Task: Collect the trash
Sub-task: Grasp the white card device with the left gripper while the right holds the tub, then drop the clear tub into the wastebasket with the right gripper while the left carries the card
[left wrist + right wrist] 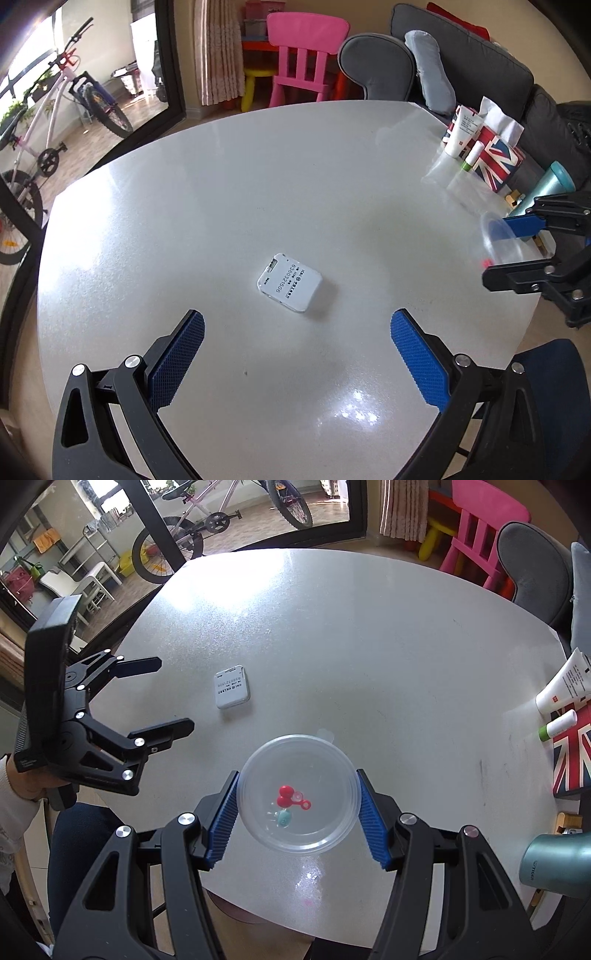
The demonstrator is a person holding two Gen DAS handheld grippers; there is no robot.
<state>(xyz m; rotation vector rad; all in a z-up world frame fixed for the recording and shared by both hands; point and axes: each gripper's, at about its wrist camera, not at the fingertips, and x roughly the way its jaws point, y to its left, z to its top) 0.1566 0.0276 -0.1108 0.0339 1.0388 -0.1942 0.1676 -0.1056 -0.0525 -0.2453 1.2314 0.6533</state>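
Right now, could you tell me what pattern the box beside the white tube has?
A Union Jack pattern on the box, clearest in the left wrist view.

The left wrist camera sits behind the left gripper [297, 354] and looks forward and down between its two fingers, across the white table [229, 206] toward the pink chair [301, 61] and the sofa. The table fills most of this view, so the camera is rather near to it. The right wrist camera sits behind the right gripper [297, 818] and looks more steeply down on the same table [369, 646], toward the glass door and the bicycle [207, 520]. Both views share the small white card [289, 282] [232, 692] and the flag-pattern box [496, 158] [572, 757]. Each view also catches the other gripper at its side edge.
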